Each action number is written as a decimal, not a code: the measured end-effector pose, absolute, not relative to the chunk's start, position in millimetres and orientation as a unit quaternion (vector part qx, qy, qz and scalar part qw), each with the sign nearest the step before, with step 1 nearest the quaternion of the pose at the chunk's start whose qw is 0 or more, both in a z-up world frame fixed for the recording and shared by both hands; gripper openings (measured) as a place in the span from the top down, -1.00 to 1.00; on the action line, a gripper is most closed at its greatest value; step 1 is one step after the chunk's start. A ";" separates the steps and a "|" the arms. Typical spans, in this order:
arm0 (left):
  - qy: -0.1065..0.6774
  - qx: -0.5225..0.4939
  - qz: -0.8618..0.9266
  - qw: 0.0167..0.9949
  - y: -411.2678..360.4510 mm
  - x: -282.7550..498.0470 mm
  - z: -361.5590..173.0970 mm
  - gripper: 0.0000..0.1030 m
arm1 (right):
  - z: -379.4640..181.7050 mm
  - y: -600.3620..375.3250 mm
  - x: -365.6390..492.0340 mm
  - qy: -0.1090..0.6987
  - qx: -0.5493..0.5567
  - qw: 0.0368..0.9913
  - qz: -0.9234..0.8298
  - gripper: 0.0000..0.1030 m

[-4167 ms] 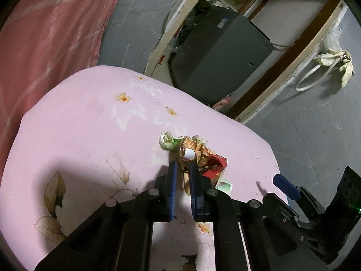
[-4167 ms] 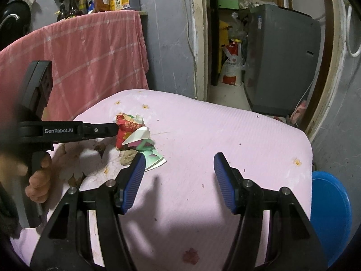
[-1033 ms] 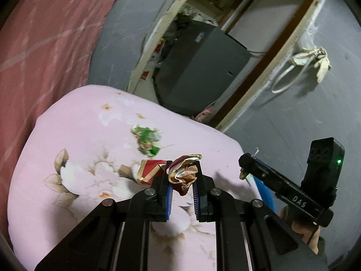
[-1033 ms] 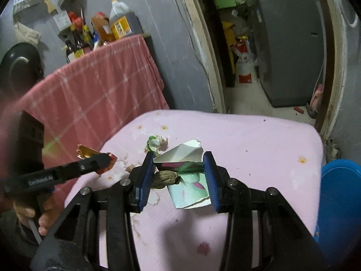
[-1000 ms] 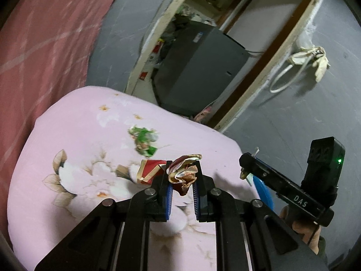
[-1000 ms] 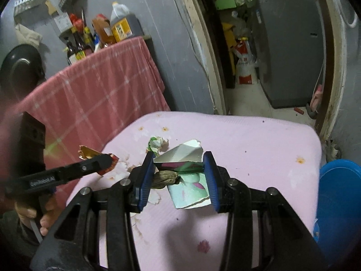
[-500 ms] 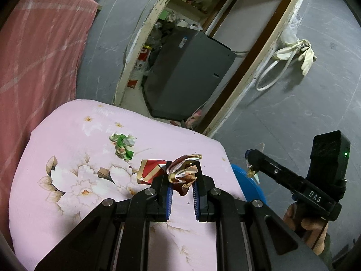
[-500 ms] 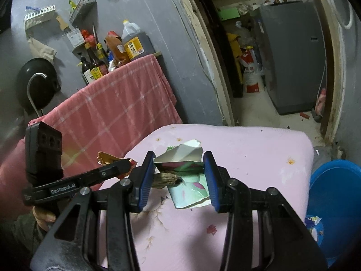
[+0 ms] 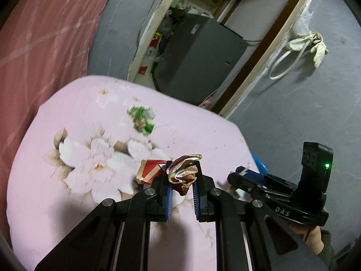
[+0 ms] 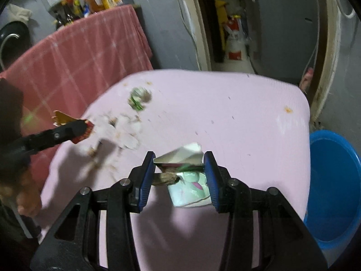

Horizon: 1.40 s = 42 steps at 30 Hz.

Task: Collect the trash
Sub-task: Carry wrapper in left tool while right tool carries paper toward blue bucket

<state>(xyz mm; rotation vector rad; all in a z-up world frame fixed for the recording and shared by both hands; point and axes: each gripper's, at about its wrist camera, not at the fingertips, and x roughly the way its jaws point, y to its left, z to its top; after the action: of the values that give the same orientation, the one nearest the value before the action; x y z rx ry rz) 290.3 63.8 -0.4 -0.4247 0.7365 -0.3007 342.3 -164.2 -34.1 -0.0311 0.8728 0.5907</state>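
My left gripper (image 9: 182, 176) is shut on a crumpled red and gold wrapper (image 9: 183, 174), held above the pink flowered table (image 9: 67, 103). My right gripper (image 10: 179, 169) is shut on a folded white and green paper carton (image 10: 187, 176) with a brown scrap, above the table (image 10: 248, 113). A crumpled green and white wrapper (image 9: 141, 118) lies on the table further back; it also shows in the right wrist view (image 10: 138, 97). The left gripper with its wrapper shows at the left of the right wrist view (image 10: 79, 128). The right gripper shows at the right of the left wrist view (image 9: 242, 175).
A blue tub (image 10: 334, 180) stands on the floor right of the table; its rim peeks out in the left wrist view (image 9: 259, 162). A pink checked cloth (image 10: 79, 56) hangs behind the table. A grey appliance (image 9: 198, 56) stands in the doorway.
Both grippers have come back down closer over the table, each still holding its piece of trash. The views are blurred by motion.
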 end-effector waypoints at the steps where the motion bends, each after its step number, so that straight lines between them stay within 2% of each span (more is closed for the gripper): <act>1: 0.359 -0.207 -0.145 0.898 64.9 290.9 -3.6 0.76 | -37.2 -165.7 344.3 0.421 -0.013 0.863 0.279 0.16; 7: 0.369 -0.212 -0.145 0.893 67.0 292.9 -13.8 0.76 | -42.2 -181.7 351.2 0.425 0.020 0.862 0.275 0.14; 10: 0.370 -0.211 -0.146 0.893 67.3 293.5 -14.4 0.76 | -41.6 -187.1 354.3 0.421 0.040 0.863 0.277 0.04; 18: 0.371 -0.209 -0.145 0.893 65.0 293.2 -15.0 0.76 | -42.3 -185.5 354.7 0.416 0.026 0.869 0.267 0.04; 22: 0.370 -0.207 -0.145 0.894 58.7 294.1 -14.0 0.76 | -42.7 -181.4 348.8 0.410 -0.006 0.875 0.258 0.19; 25: 0.365 -0.201 -0.148 0.897 53.9 293.0 -9.7 0.76 | -37.7 -188.2 345.4 0.401 0.004 0.879 0.259 0.23; 32: 0.332 -0.191 -0.177 0.907 22.5 294.0 15.6 0.76 | 12.0 -217.3 317.2 0.312 0.005 0.917 0.248 0.26; 34: 0.314 -0.183 -0.187 0.913 8.0 293.6 27.4 0.76 | 31.8 -227.4 307.4 0.278 -0.001 0.930 0.241 0.45; 39: 0.261 -0.157 -0.218 0.927 -33.2 291.7 58.8 0.76 | 74.9 -256.7 284.9 0.206 -0.004 0.955 0.213 0.47; 42: 0.253 -0.162 -0.236 0.924 -50.8 295.7 68.9 0.76 | 79.0 -268.1 285.0 0.213 0.005 0.952 0.218 0.44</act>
<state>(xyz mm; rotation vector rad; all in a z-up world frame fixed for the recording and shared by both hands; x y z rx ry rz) 295.7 -50.8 68.9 -0.3324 0.5189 -0.4841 285.0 -268.1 79.0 0.0092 0.4332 0.4429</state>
